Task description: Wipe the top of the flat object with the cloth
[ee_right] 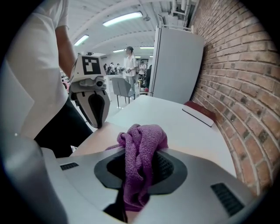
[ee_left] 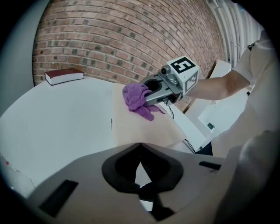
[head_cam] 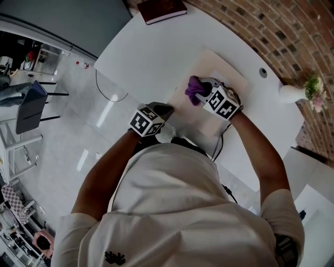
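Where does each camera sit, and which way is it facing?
Head view: on the person's head, looking steeply down at the board on the table; shows torso, both arms, left gripper, right gripper.
Left gripper view: on the left gripper, facing the brick wall across the board; shows its shut jaws, right forearm.
Right gripper view: on the right gripper, facing the open room; shows its jaws shut on the cloth, the person's torso.
Shared: each gripper view sees the other gripper; all three see the book.
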`<state>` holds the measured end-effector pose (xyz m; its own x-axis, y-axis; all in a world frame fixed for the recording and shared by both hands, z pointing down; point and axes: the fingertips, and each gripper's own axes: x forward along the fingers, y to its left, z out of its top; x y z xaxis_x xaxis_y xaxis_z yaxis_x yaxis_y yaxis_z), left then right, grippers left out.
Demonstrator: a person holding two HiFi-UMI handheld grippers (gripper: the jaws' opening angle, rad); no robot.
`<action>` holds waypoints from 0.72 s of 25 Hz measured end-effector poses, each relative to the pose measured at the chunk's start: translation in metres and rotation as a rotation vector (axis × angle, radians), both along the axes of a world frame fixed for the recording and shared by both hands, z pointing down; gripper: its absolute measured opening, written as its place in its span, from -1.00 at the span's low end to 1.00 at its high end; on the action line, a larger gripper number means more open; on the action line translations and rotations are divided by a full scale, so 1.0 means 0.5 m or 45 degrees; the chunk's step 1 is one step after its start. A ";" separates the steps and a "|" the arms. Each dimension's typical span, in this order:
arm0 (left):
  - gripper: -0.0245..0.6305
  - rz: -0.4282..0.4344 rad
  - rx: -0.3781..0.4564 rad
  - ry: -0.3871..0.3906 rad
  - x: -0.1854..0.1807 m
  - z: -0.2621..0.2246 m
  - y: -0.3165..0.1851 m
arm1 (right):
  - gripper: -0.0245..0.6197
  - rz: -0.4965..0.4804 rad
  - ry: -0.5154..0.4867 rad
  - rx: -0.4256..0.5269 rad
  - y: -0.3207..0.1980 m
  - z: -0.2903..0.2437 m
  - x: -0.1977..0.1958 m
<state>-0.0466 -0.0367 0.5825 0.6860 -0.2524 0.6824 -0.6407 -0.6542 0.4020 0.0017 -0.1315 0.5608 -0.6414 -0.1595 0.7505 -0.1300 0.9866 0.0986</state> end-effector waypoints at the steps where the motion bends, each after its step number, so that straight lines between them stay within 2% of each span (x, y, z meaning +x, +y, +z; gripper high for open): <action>1: -0.85 0.002 -0.004 0.001 0.000 0.000 0.000 | -0.56 0.013 0.003 0.008 -0.016 0.000 0.007; 14: -0.85 0.001 -0.016 -0.002 0.001 0.002 0.000 | -0.56 0.251 0.026 0.044 -0.198 0.005 0.100; 18: -0.85 -0.001 -0.019 0.000 0.002 0.003 -0.001 | -0.56 0.364 0.020 0.053 -0.263 0.013 0.139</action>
